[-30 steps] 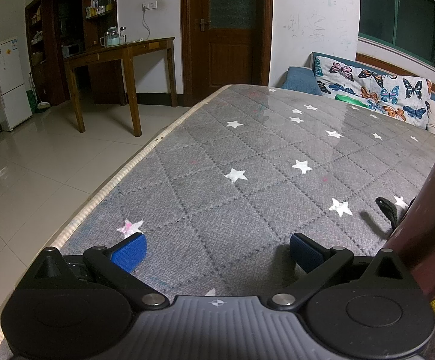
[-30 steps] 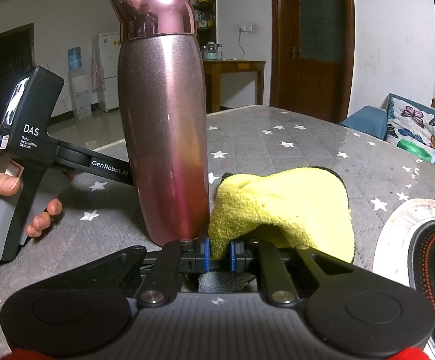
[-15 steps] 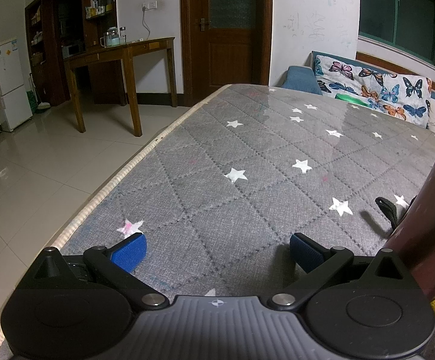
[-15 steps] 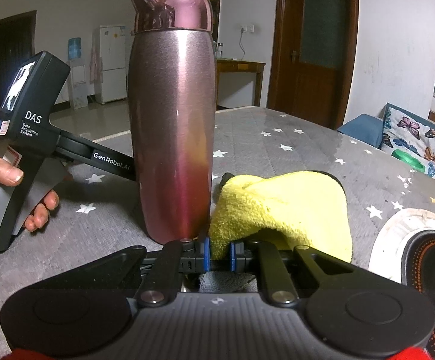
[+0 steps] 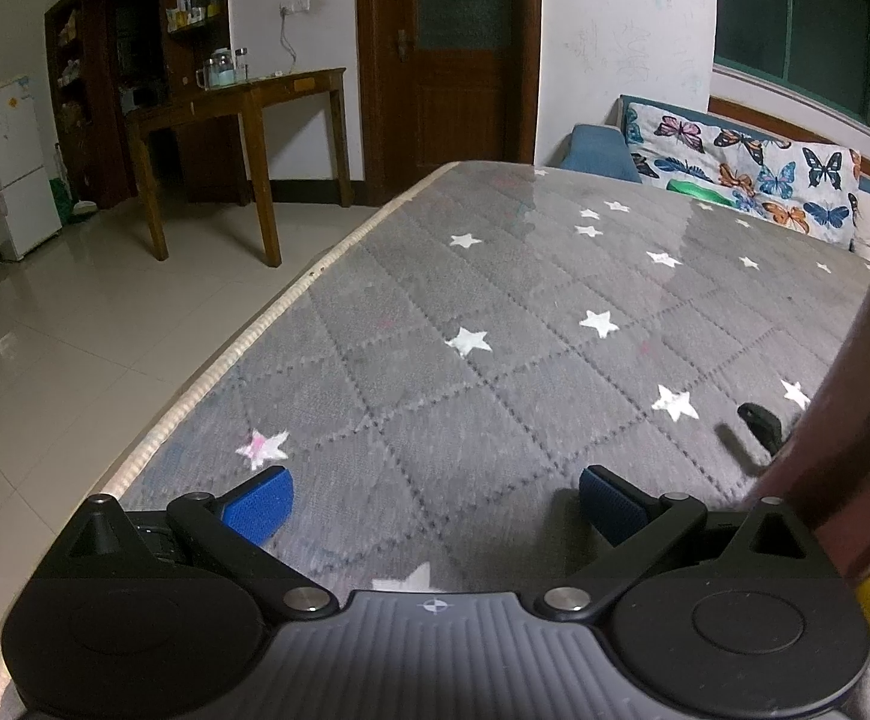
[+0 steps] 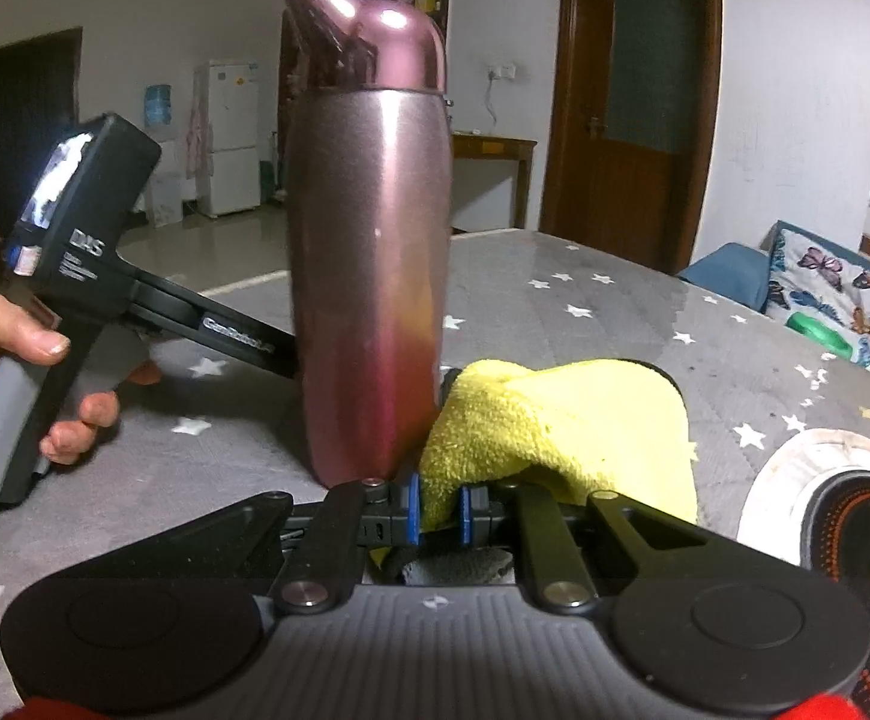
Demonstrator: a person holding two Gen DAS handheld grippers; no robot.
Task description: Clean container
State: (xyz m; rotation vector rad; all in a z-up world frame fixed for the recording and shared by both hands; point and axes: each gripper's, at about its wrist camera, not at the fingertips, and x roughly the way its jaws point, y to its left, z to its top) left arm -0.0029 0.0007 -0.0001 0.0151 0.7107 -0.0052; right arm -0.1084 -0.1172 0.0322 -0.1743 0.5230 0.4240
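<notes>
A tall pink metal flask [image 6: 369, 276] with a shiny lid stands upright on the grey star-patterned mattress [image 6: 585, 324]. My right gripper [image 6: 438, 507] is shut on a yellow cloth [image 6: 561, 420], held against the flask's lower right side. My left gripper [image 5: 435, 504] is open and empty, low over the mattress [image 5: 495, 360]; the flask's side [image 5: 855, 420] fills the right edge of its view. In the right wrist view the left gripper's body [image 6: 75, 276], held by a hand, sits left of and behind the flask.
A round induction cooker [image 6: 843, 516] lies on the mattress at the right. The mattress edge [image 5: 243, 348] drops to a tiled floor on the left. A wooden table [image 5: 243, 120], fridge and door stand beyond. A butterfly cushion [image 5: 747, 174] lies at the far end.
The right gripper with the cloth has moved left and closer around the flask, which now looks larger and more centred. The left gripper has barely moved.
</notes>
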